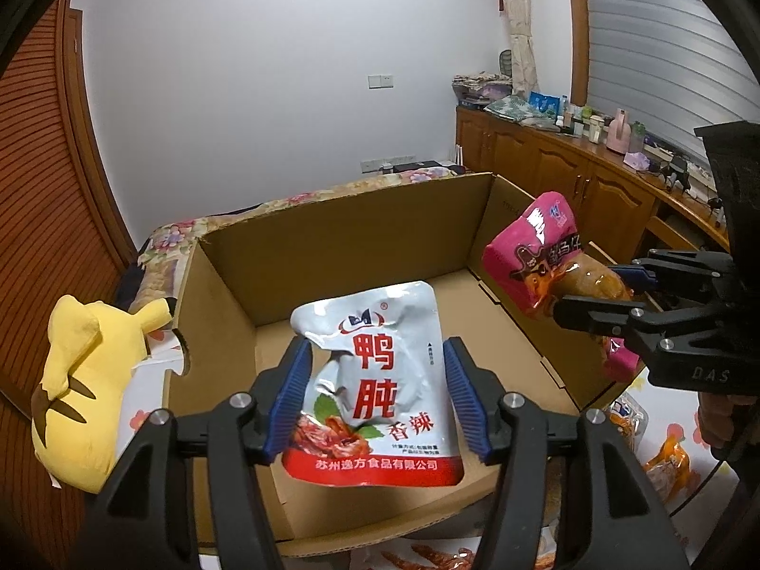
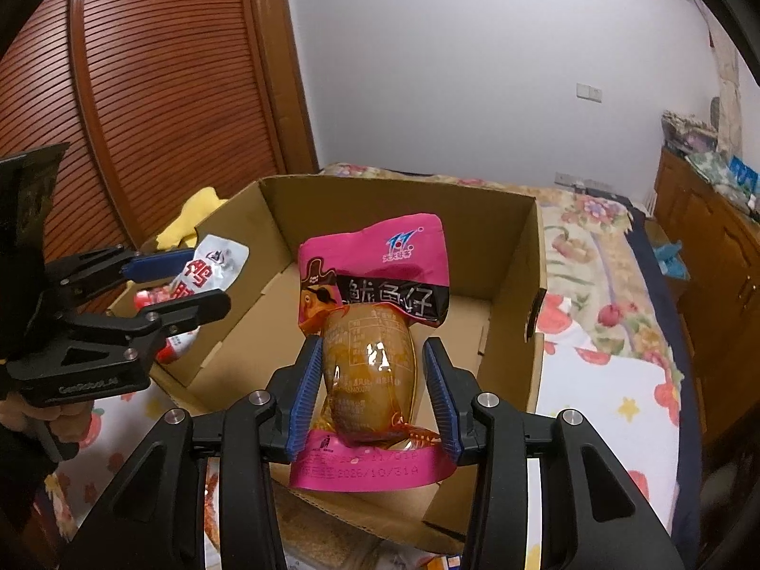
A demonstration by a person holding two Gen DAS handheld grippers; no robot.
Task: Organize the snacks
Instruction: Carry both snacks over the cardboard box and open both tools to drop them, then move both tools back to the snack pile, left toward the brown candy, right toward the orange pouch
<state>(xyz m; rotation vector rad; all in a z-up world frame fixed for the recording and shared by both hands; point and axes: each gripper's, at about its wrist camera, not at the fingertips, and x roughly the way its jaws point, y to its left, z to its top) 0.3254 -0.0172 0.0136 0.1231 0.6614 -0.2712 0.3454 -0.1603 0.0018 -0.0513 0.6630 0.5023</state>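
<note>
- L gripper (image 1: 377, 392) holds the silver duck pouch (image 1: 375, 380) betw. its blue pads; pads look a bit spread, so whether they press the pouch one cannot tell.
- R gripper (image 2: 370, 396) pinches the pink squid pouch (image 2: 375, 327) at its clear belly.
- Both pouches hang over the open cardboard box (image 2: 517, 256), long axis pointing away from the jaws (toward the far wall).
- Box floor lies directly below both; L pouch seems lower, nearer to drop.
</note>
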